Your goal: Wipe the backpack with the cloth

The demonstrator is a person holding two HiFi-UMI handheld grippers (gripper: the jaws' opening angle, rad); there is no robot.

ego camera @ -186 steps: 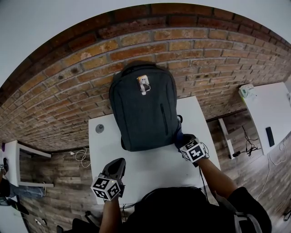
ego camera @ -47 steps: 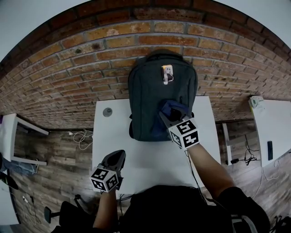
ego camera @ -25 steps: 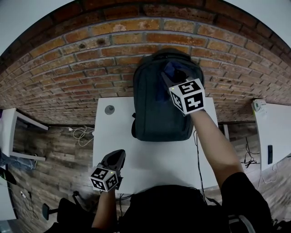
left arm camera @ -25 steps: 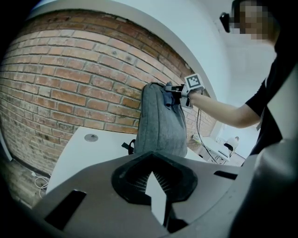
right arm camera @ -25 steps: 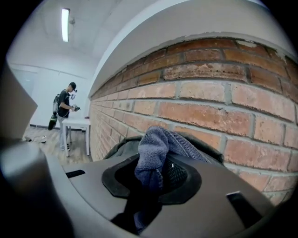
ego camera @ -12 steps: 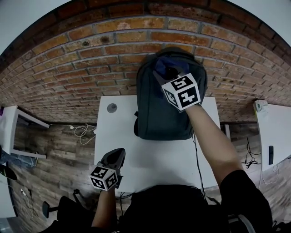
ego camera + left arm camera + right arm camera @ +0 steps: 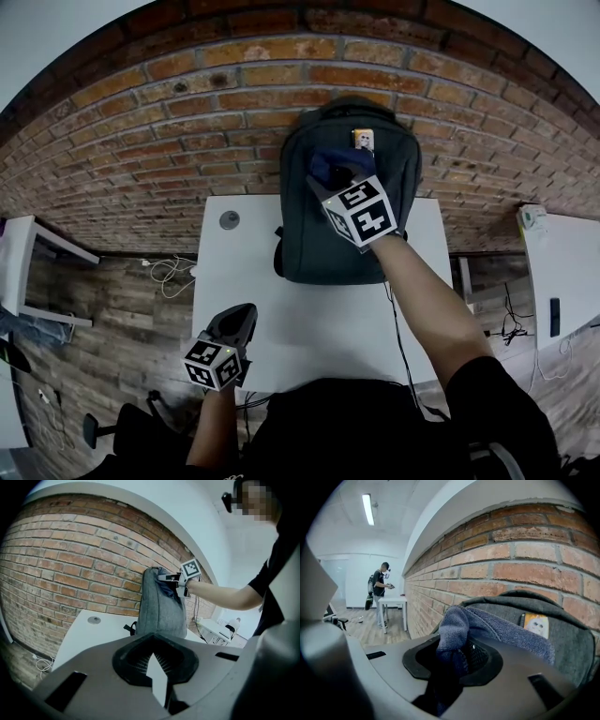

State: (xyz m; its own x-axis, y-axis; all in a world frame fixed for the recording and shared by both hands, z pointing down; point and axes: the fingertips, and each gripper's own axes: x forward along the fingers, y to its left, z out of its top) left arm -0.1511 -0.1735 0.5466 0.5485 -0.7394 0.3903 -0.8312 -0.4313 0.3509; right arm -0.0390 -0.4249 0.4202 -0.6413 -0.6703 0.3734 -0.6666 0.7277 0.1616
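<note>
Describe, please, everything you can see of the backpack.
The backpack is dark grey woven fabric with a rounded top, a side strap and a small picture tag near the top. It stands upright on the white table by the brick wall. The right gripper presses a blue cloth on its upper front.

The right gripper [image 7: 451, 663] has its jaws closed on a blue cloth [image 7: 464, 623], which bunches up out of them and drapes toward 3 o'clock against the grey backpack [image 7: 567, 644]. A small picture tag [image 7: 536, 624] sits on the backpack. A brick wall [image 7: 511, 569] fills 1 o'clock. Far off at 9 o'clock, a person [image 7: 380, 590] stands by a white table [image 7: 393, 602]. 1 ceiling light [image 7: 368, 509] glows at 11 o'clock.
</note>
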